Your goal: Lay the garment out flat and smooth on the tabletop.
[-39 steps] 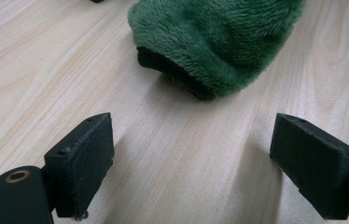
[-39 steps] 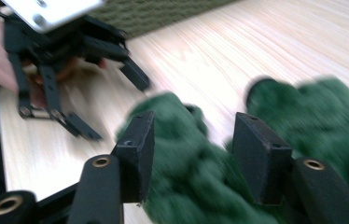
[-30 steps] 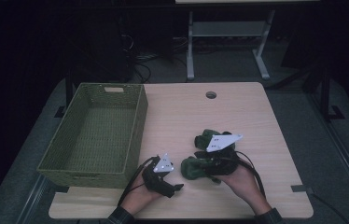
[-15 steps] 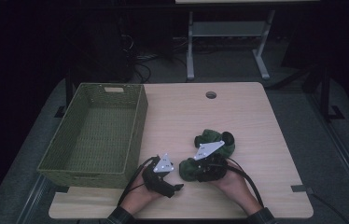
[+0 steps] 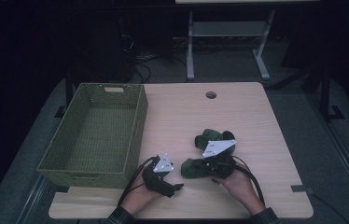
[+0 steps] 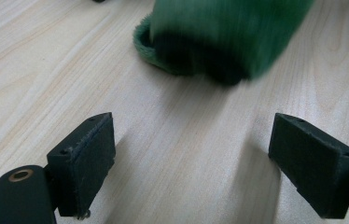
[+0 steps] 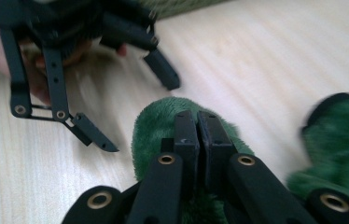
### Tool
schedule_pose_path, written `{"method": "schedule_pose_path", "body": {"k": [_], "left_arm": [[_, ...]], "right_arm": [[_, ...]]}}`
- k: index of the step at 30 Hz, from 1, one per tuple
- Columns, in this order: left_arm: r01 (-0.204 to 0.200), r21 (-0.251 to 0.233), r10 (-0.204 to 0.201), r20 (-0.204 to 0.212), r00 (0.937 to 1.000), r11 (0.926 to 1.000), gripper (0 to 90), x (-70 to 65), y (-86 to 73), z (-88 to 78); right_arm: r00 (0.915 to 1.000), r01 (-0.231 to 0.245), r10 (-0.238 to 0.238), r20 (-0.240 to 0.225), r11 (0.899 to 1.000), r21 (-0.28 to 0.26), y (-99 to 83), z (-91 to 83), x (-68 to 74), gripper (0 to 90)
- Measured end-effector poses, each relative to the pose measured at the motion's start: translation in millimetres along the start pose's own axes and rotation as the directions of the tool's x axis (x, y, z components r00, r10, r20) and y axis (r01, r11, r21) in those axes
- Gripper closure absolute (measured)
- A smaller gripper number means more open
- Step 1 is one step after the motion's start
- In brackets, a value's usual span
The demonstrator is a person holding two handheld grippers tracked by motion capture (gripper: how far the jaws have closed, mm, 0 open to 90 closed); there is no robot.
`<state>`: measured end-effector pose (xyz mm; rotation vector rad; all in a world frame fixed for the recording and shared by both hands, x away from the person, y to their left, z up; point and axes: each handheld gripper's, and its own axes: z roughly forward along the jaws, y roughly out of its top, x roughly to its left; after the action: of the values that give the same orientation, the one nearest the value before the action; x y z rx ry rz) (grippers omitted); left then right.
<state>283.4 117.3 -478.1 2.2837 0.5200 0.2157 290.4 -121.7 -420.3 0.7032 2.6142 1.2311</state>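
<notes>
We see right gripper [image 7: 197,126] at lower centre of right gripper view, jaws pressed together on green plush piece [image 7: 156,128], likely to carry it. Left gripper [image 6: 207,158] spread wide, empty, low over table [image 6: 37,60], facing plush. Second green piece [image 5: 210,136] lies mid-frame right; basket [image 5: 141,116] left.

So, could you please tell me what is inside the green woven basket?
The basket shows only its own woven floor in the high view, with no item on it. Its near wall hides a strip of the floor just behind it.
</notes>
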Motion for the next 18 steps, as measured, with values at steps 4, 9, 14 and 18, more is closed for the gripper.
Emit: {"method": "schedule_pose_path", "body": {"k": [4,9,14,18], "left_arm": [[0.011,0.013,-0.011,-0.014,0.9998,0.9999,16.8,-0.1,3.7,0.0],[-0.002,-0.067,0.002,0.000,1.0000,0.9977,28.9,-0.4,16.1,-3.0],[-0.039,-0.111,0.043,0.034,0.9985,0.9931,31.7,-4.0,31.1,3.9],[-0.061,-0.120,0.071,0.082,0.9941,0.9908,33.8,-8.9,39.5,16.2]], "right_arm": [[0.9996,-0.020,0.021,0.021,0.999,-0.049,-4.4,-18.4,-7.4,86.4],[0.9972,-0.065,0.068,0.032,0.992,-0.106,-17.9,-42.6,-17.0,86.4],[0.9937,-0.097,0.104,0.042,0.986,-0.135,-30.3,-56.0,-22.7,86.4],[0.9921,-0.110,0.118,0.042,0.982,-0.156,-37.3,-60.9,-26.4,86.4]]}}
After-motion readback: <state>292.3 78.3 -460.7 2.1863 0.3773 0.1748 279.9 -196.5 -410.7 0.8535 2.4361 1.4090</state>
